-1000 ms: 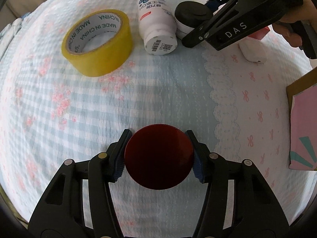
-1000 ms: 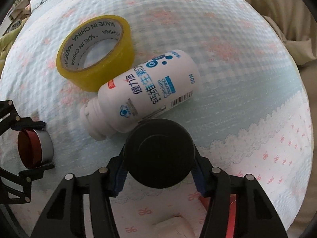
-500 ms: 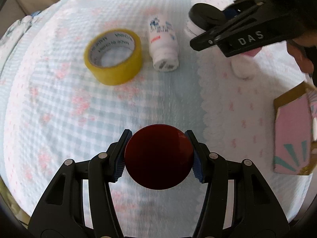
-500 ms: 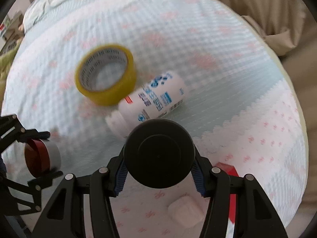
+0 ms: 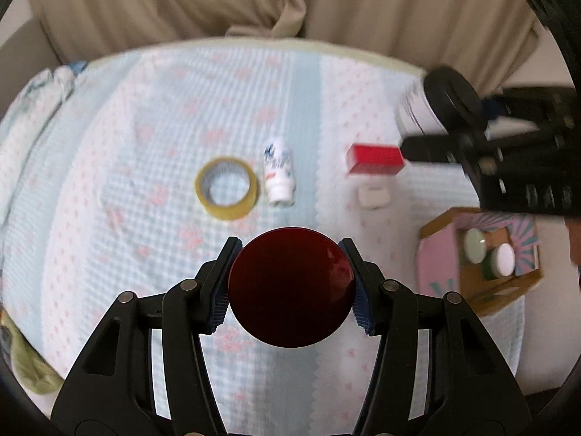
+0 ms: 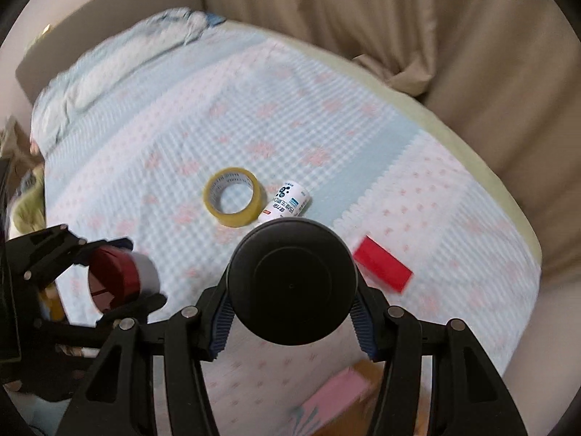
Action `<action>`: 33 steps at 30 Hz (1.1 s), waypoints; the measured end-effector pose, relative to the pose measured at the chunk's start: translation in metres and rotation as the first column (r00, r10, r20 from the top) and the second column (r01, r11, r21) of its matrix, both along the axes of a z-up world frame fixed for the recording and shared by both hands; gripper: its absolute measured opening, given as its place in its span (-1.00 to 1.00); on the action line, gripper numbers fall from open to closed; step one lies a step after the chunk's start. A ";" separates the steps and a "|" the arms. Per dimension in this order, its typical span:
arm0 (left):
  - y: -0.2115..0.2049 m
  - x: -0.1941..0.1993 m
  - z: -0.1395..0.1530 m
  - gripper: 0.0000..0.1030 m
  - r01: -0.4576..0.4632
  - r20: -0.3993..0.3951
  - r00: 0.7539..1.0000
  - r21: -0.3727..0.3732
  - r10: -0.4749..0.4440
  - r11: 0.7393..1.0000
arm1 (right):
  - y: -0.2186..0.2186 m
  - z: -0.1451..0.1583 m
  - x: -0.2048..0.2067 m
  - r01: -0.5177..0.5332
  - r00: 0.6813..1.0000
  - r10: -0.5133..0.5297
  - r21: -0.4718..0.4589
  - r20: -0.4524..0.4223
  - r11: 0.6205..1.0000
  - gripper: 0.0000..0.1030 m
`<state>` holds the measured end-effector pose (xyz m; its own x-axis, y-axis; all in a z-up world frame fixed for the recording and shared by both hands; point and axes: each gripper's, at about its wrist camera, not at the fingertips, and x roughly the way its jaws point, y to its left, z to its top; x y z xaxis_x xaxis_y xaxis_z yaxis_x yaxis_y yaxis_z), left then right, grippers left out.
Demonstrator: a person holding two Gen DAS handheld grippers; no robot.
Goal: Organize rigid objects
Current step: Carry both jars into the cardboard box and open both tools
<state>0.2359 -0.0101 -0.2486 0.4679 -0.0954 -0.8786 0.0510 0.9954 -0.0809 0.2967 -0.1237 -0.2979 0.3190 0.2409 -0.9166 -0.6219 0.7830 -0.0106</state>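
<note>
My left gripper (image 5: 290, 287) is shut on a jar with a dark red lid (image 5: 290, 287), held high above the bed; it also shows in the right wrist view (image 6: 116, 276). My right gripper (image 6: 292, 289) is shut on a jar with a black lid (image 6: 292, 281), also raised; it shows blurred in the left wrist view (image 5: 454, 101). On the bedspread lie a yellow tape roll (image 5: 227, 187), a white pill bottle (image 5: 279, 175) on its side, a red box (image 5: 376, 160) and a small white case (image 5: 373, 196).
A pink-flapped cardboard box (image 5: 439, 258) at the right holds two jars, one with a green lid (image 5: 475, 250) and one with a white lid (image 5: 505, 259). Its corner shows below my right gripper (image 6: 337, 396). Beige curtains (image 5: 254, 3) hang behind the bed.
Both grippers have risen well above the bed with their jars, so the tape and bottle look much smaller. The red box, white case and open cardboard box have come into view.
</note>
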 end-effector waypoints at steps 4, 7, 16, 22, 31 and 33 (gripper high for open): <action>-0.022 -0.001 0.039 -0.01 0.050 0.042 0.998 0.007 -0.050 0.999 | -0.031 0.038 -0.030 0.115 0.993 -0.116 0.039 0.002 0.993 0.01; -0.048 -0.005 0.060 -0.01 0.100 0.066 0.993 -0.009 -0.099 0.995 | -0.056 0.056 -0.044 0.186 0.982 -0.186 0.041 0.015 0.982 0.01; -0.145 -0.012 0.080 -0.01 0.250 0.069 0.967 -0.094 -0.245 0.964 | -0.163 0.090 -0.085 0.401 0.914 -0.402 0.022 0.060 0.916 0.01; -0.212 -0.014 0.077 -0.01 0.335 0.037 0.942 -0.128 -0.333 0.934 | -0.232 0.090 -0.108 0.514 0.856 -0.512 -0.013 0.071 0.857 0.01; -0.290 -0.004 0.037 -0.01 0.434 -0.054 0.895 -0.121 -0.443 0.893 | -0.318 0.054 -0.117 0.653 0.757 -0.654 -0.040 -0.003 0.756 0.01; -0.302 0.000 0.025 -0.01 0.448 -0.077 0.886 -0.113 -0.457 0.887 | -0.333 0.043 -0.114 0.673 0.738 -0.674 -0.047 -0.023 0.738 0.01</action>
